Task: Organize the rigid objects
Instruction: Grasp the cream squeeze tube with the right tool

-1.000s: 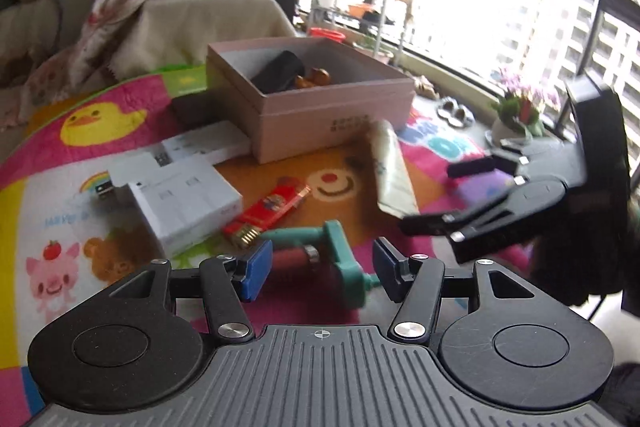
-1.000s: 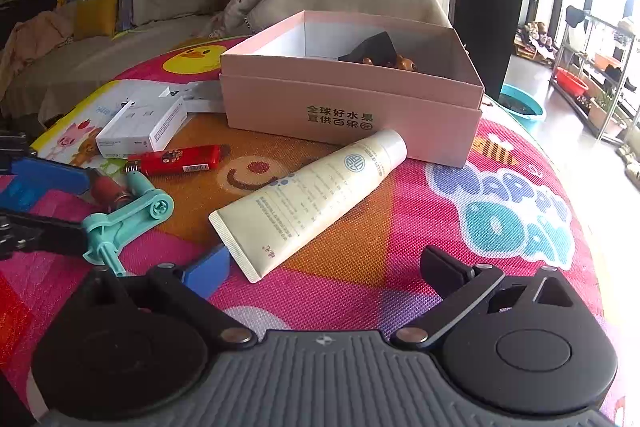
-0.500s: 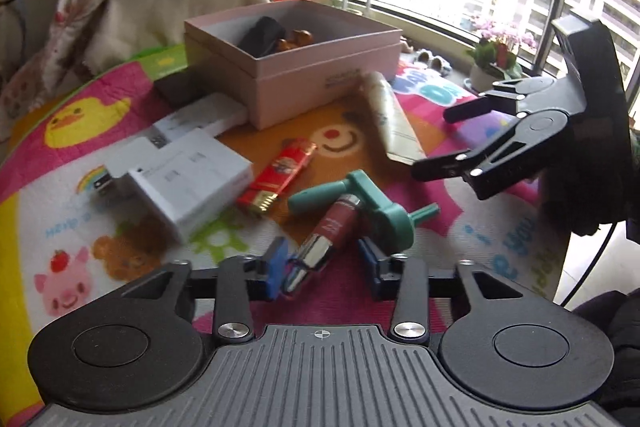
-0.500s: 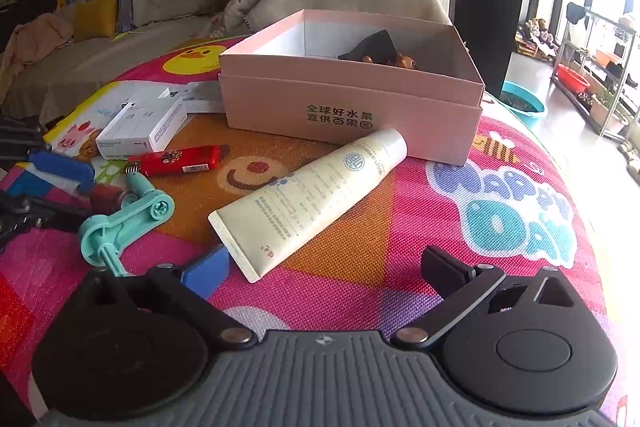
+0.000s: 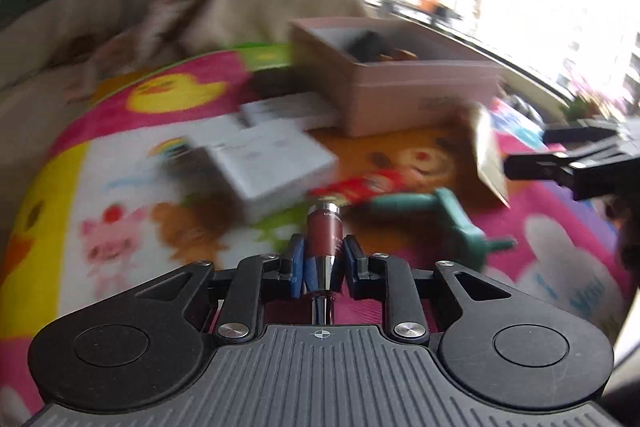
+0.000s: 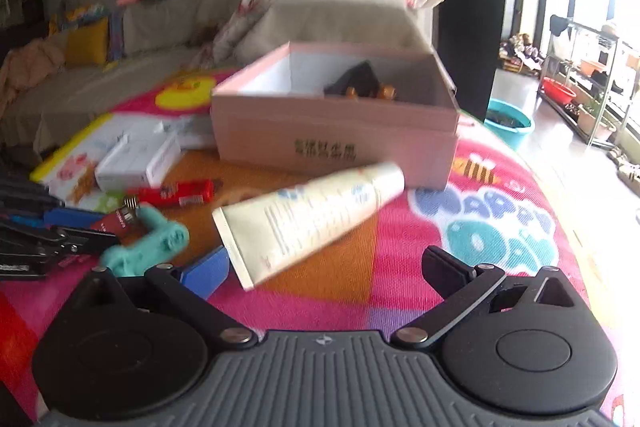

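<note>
The left hand-held gripper (image 5: 323, 259) clasped the maroon lipstick (image 5: 323, 227), long axis pointing toward the pink box (image 5: 400, 95); the right hand-held gripper (image 6: 326, 267) gaped.

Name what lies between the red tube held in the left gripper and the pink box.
In the left wrist view, a red packet and a white box lie between the red tube and the pink box.

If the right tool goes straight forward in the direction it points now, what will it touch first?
Probably the cream tube, lying just ahead of the open right tool; the pink box is behind it. Depth is uncertain.
</note>
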Demonstrator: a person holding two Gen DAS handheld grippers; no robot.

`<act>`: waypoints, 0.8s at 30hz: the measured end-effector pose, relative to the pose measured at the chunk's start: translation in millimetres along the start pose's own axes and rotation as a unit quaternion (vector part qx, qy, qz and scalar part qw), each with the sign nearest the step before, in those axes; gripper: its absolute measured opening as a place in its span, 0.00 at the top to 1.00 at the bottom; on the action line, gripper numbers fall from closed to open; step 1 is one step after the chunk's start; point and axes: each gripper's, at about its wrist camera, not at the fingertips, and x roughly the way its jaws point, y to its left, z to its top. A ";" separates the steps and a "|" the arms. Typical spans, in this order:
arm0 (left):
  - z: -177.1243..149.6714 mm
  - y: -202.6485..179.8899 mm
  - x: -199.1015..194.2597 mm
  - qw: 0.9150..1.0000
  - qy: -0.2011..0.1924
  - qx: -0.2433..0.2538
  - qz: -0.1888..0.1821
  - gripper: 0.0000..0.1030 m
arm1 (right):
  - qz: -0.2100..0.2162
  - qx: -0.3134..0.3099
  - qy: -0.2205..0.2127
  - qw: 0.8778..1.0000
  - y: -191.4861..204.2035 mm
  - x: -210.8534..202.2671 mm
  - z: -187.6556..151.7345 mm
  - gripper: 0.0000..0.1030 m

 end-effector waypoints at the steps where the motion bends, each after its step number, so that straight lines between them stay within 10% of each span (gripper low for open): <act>1: 0.0 4.3 -0.1 1.000 -0.003 -0.022 0.001 0.77 | 0.002 0.006 -0.001 1.000 0.3 2.4 4.6 0.01; 7: -4.3 -3.0 -2.6 0.999 -0.019 -0.039 0.017 0.76 | -0.036 0.056 0.024 0.997 1.7 47.8 33.0 0.01; 16: -9.3 -3.1 -4.8 0.999 -0.025 -0.030 -0.012 0.67 | -0.023 -0.014 0.058 0.998 8.5 47.1 23.7 0.59; 24: -11.1 -4.3 -5.3 0.999 -0.029 -0.026 -0.006 0.68 | -0.002 -0.078 0.054 0.995 10.3 5.8 -4.6 0.58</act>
